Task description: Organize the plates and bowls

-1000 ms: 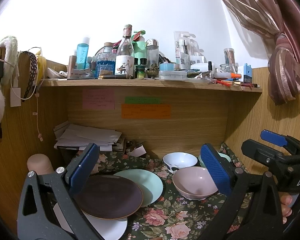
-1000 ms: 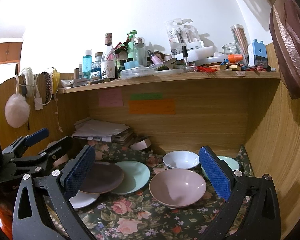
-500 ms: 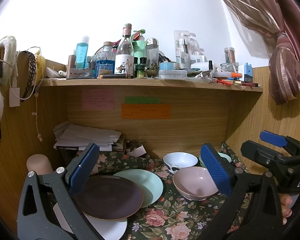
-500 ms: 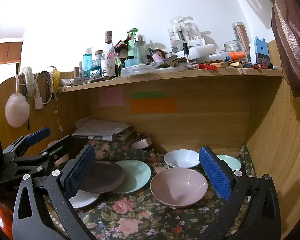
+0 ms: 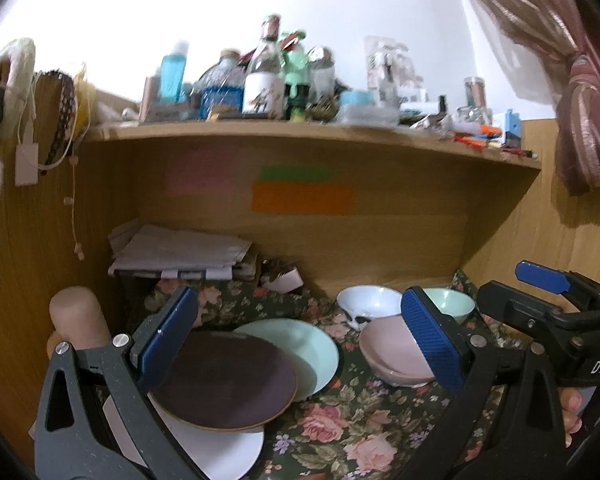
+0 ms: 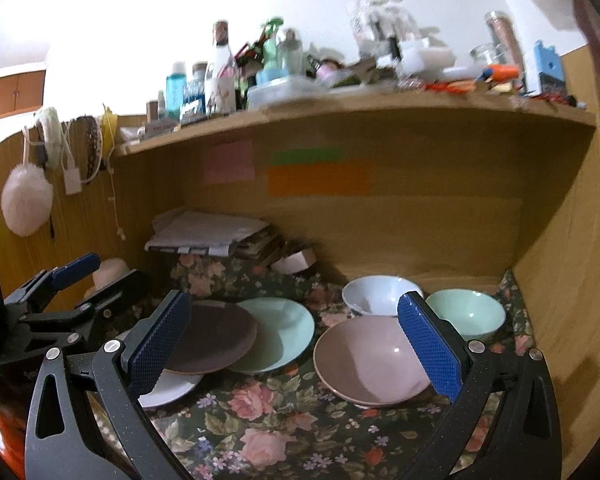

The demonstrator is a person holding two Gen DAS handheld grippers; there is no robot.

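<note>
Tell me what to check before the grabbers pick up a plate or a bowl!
1. Left gripper open and empty: ok.
2. Right gripper open and empty: ok.
3. Dark plate on top of its pile, nothing on it: ok. It overlaps the mint plate and the white plate.
4. Pink bowl empty and upright: ok.
5. White bowl and mint bowl upright behind it: ok.
6. Any chips or cracks in the dishes: cannot tell, the pictures are blurry.
</note>
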